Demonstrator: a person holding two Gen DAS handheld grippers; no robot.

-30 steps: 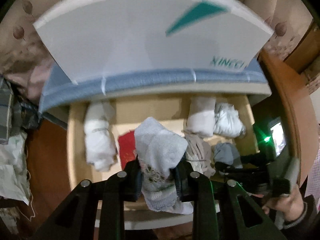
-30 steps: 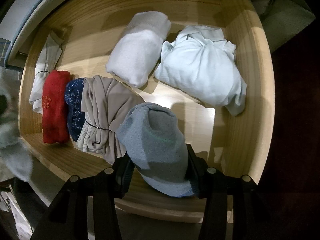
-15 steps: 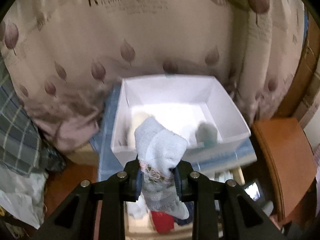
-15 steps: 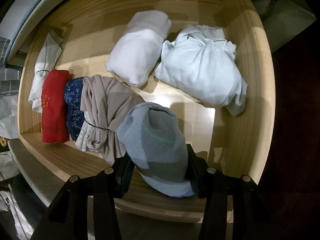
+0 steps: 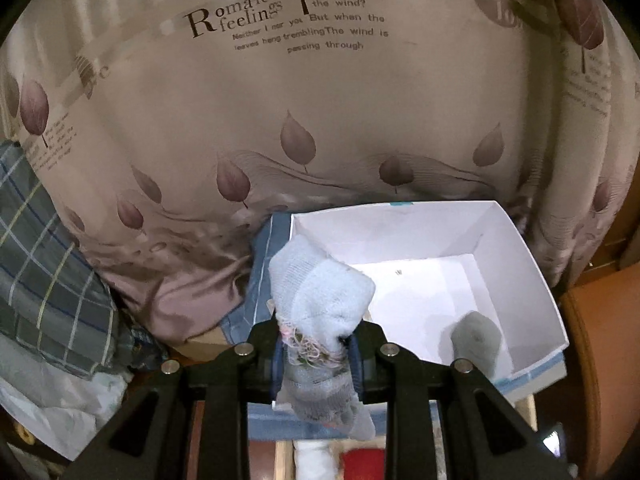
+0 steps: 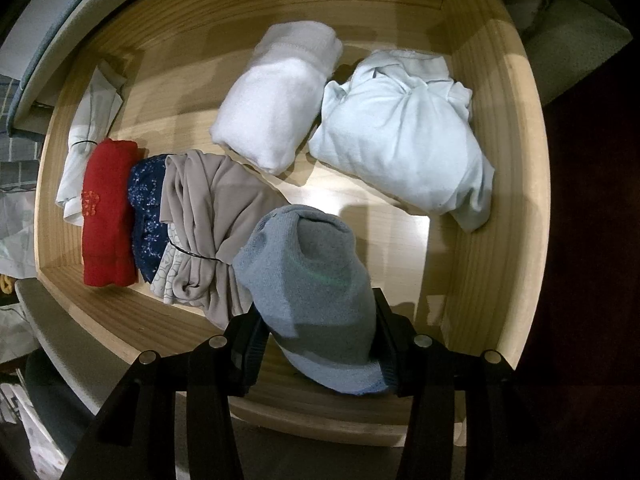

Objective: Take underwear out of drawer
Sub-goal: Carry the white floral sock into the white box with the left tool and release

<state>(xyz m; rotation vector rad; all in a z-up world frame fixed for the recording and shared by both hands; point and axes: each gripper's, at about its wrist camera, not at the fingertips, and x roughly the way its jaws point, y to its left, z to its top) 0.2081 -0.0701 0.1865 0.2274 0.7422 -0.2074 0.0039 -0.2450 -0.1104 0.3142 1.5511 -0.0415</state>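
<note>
Jaws of left gripper (image 5: 316, 360) clamp pale-blue knit bundle (image 5: 320, 300) beside white cardboard box (image 5: 532, 280) holding one grey roll (image 5: 476, 340), right gripper (image 6: 320, 344) grips grey-blue knit roll (image 6: 308, 280) over wooden drawer (image 6: 492, 200), six bundles left.

white box (image 5: 516, 240) lies open above, grey bundle (image 5: 476, 340) inside.

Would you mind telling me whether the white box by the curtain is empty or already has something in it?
Not empty: the white box holds one grey rolled bundle near its front right corner; the rest of its floor is bare.
</note>
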